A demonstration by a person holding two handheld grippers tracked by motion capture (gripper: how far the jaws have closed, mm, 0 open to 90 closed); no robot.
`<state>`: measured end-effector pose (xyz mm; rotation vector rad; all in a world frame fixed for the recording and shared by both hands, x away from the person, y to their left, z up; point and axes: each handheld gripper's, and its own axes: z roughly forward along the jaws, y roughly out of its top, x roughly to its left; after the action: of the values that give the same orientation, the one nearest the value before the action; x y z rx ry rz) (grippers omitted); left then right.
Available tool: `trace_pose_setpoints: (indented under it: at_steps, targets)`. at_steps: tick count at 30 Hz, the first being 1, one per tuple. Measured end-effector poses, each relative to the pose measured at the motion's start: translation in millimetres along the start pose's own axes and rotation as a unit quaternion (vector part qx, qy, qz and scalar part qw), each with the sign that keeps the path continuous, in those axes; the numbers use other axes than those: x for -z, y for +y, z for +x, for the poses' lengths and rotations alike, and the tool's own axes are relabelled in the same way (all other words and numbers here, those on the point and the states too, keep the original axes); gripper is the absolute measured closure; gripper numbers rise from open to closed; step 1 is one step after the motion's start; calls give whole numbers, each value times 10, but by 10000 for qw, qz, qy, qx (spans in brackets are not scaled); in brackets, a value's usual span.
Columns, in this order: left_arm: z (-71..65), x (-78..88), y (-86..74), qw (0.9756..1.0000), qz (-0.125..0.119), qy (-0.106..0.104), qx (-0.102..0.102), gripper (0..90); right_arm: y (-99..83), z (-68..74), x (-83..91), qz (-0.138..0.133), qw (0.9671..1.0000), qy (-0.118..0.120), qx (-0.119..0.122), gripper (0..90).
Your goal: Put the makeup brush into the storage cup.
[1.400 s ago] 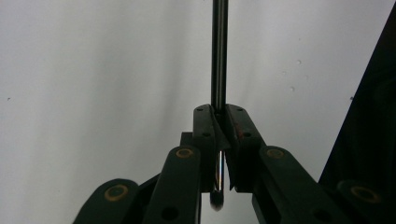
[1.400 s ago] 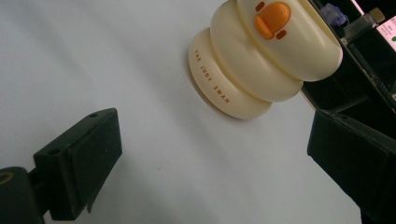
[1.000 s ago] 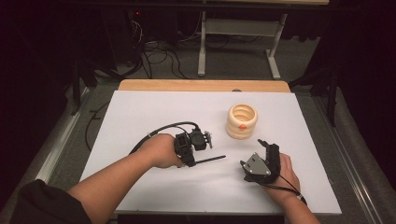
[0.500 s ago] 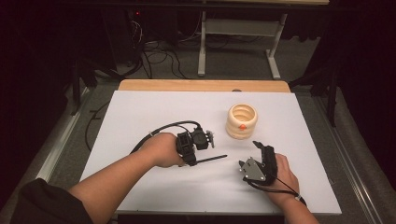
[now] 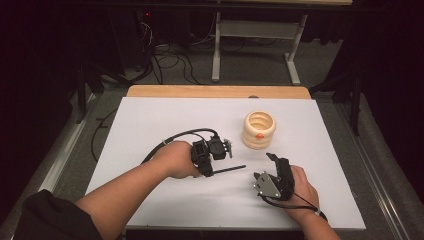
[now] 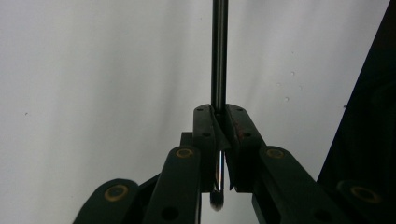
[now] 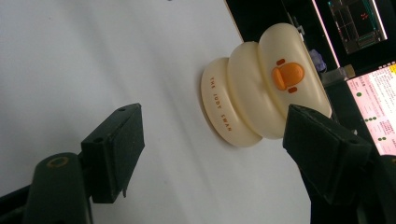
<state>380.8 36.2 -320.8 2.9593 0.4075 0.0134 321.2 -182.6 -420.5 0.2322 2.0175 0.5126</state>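
On the white tabletop (image 5: 150, 130), the left gripper (image 5: 212, 150) clamps a thin dark metal rod (image 5: 231, 169). Just right, the right gripper (image 5: 276, 161) faces a cream ribbed duck-faced pot (image 5: 260, 131), its jaws apart, having just been closing on nothing.

White table (image 5: 150, 115) in a dark room, cables (image 5: 165, 55) on grey floor (image 5: 250, 70).

One cream, ringed pen holder (image 5: 260, 130) with an orange duck bill stands on one white surface (image 5: 150, 120), and one thin dark rod (image 5: 231, 169), perhaps a pen, lies level above the sheet. Two grippers are at work, the left gripper (image 5: 218, 150) and the right gripper (image 5: 272, 161), each held in one of a person's two hands.
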Motion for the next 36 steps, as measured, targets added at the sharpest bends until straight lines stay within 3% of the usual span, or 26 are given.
trace_pose_setpoints:
  at_steps: [6,12,21,36]
  targets:
    - [-9,-4,32,10000,54,16,-13,836,32,28,11,-11,9997,2,227,252]
    - [-12,-10,54,10000,48,40,-36,836,65,67,18,-53,9995,16,298,282]
    - [-23,-15,101,9999,66,51,-65,836,111,122,29,-166,9978,36,639,356]
    - [-38,-78,158,9998,164,59,-87,836,168,208,28,-254,9946,166,989,450]
